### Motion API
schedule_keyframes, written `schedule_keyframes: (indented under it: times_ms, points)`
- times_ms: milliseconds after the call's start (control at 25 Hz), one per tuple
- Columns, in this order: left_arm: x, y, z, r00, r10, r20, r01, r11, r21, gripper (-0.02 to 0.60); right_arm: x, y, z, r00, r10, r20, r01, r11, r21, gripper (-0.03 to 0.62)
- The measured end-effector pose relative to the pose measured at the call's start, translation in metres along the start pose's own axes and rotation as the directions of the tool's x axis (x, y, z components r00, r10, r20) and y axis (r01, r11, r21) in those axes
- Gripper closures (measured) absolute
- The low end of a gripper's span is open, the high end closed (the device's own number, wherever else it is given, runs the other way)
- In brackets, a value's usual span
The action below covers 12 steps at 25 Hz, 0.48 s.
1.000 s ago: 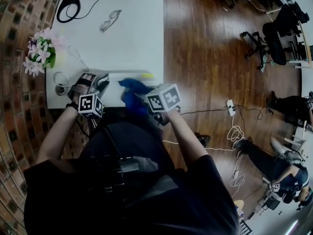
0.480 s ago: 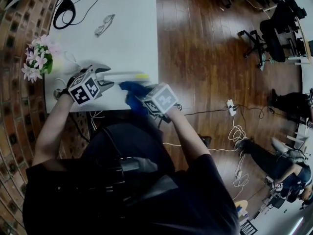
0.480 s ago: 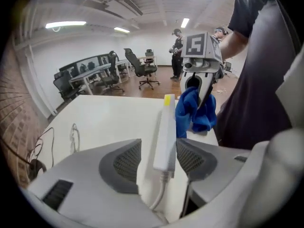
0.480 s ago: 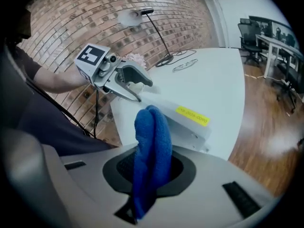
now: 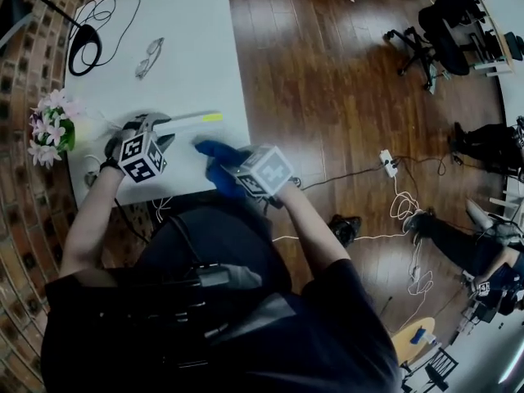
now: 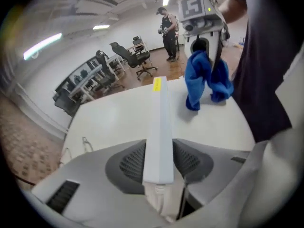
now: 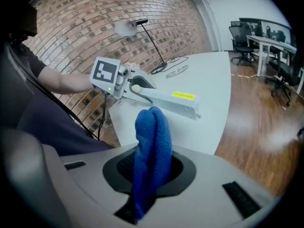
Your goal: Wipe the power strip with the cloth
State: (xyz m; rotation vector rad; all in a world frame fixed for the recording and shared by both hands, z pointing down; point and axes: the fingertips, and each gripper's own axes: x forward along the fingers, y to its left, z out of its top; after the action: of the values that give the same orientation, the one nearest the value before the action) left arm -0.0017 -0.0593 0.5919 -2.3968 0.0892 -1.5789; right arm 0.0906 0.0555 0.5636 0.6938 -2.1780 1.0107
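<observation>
Blue terry cloth (image 7: 151,141) pinched in right claw (image 7: 152,175); left claw (image 6: 159,172), jaws just closing, clamps left end of long white power strip (image 6: 160,122): ready for wiping.

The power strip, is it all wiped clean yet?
Not yet. Done: the left gripper, jaws just closing, holds the power strip by its cord end, and the right gripper pinches the blue cloth. Now: the cloth hangs beside the strip, not touching. Left: seemingly all the wiping.
</observation>
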Motion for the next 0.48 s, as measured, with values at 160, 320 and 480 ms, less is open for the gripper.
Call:
schedule_keyframes:
  times_ms: [160, 320, 480]
  points:
    - [0.005, 0.035, -0.012, 0.952, 0.304, -0.046, -0.296, 0.946, 0.133, 0.393, -0.015, -0.010, 0.040, 0.985, -0.046, 0.168, 0.042, 0.999, 0.022, 0.556]
    - [0.004, 0.035, -0.010, 0.893, 0.448, -0.047, -0.425, 0.872, 0.244, 0.385, -0.013, -0.032, 0.092, 0.952, -0.126, 0.280, 0.133, 0.991, -0.004, 0.557]
    - [0.007, 0.026, -0.007, 0.885, 0.464, -0.036, -0.441, 0.860, 0.257, 0.376, 0.006, -0.051, 0.124, 0.939, -0.191, 0.285, 0.205, 0.979, -0.019, 0.556]
